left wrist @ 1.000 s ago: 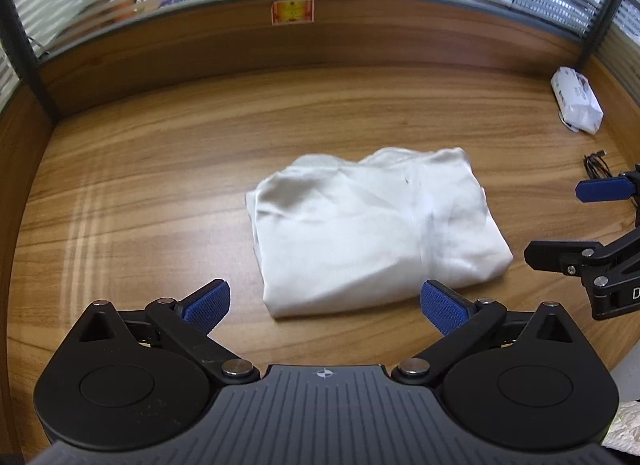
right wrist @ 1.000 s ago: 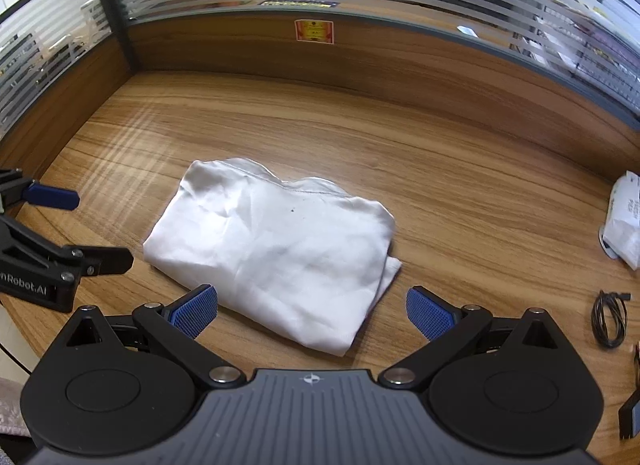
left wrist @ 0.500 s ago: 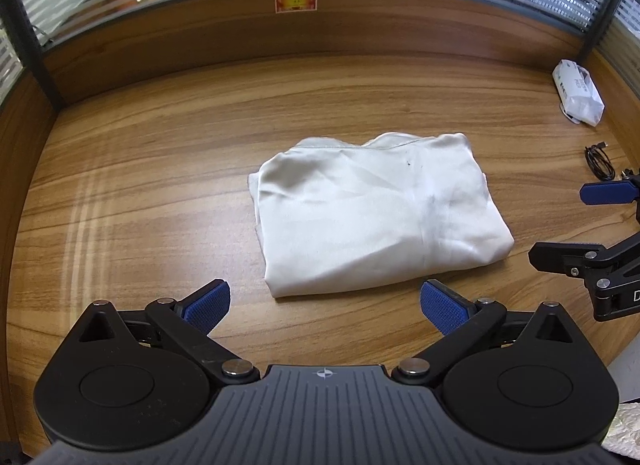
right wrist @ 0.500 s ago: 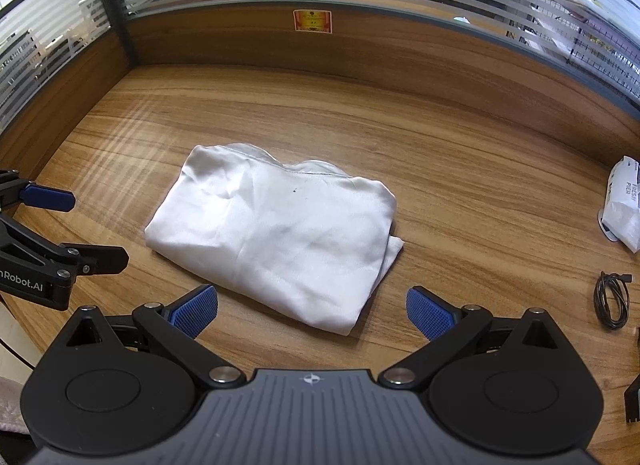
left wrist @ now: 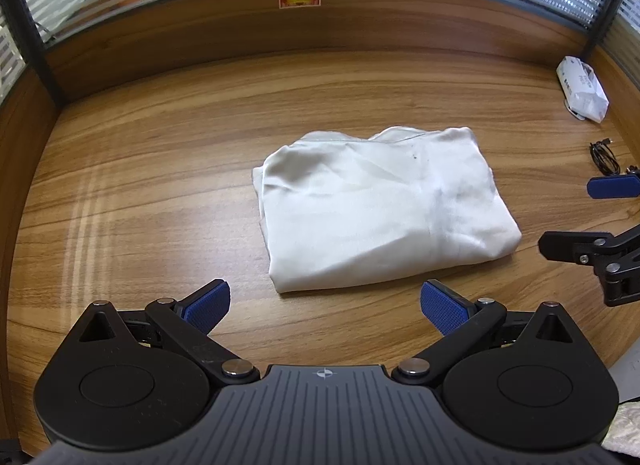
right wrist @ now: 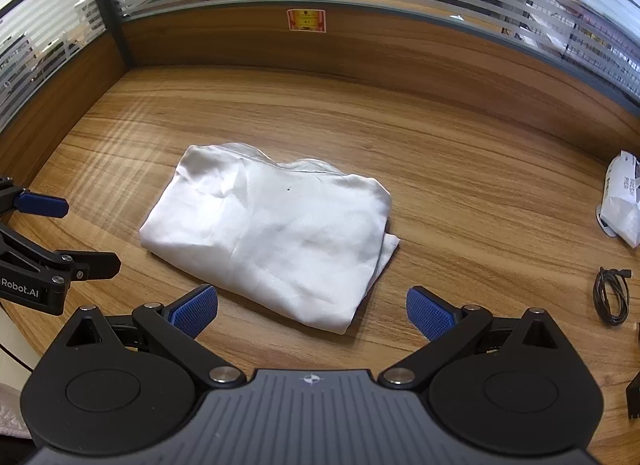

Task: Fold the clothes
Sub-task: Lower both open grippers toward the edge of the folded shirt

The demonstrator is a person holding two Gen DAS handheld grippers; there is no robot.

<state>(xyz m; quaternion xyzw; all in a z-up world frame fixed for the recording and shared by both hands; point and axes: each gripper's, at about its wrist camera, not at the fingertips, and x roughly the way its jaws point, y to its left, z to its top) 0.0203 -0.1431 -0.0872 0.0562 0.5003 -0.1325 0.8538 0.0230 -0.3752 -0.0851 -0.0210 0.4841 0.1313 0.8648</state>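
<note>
A white garment (left wrist: 384, 209) lies folded into a compact rectangle, flat on the desk.

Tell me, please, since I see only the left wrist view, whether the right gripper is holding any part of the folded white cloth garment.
Observer: No. The right gripper is open, both blue pads wide apart, gripping nothing.
Operator: Thank you. Is the folded white cloth garment tidy on its right side?
Observer: Not quite. An under layer sticks out past the top layer at its near right corner.
</note>
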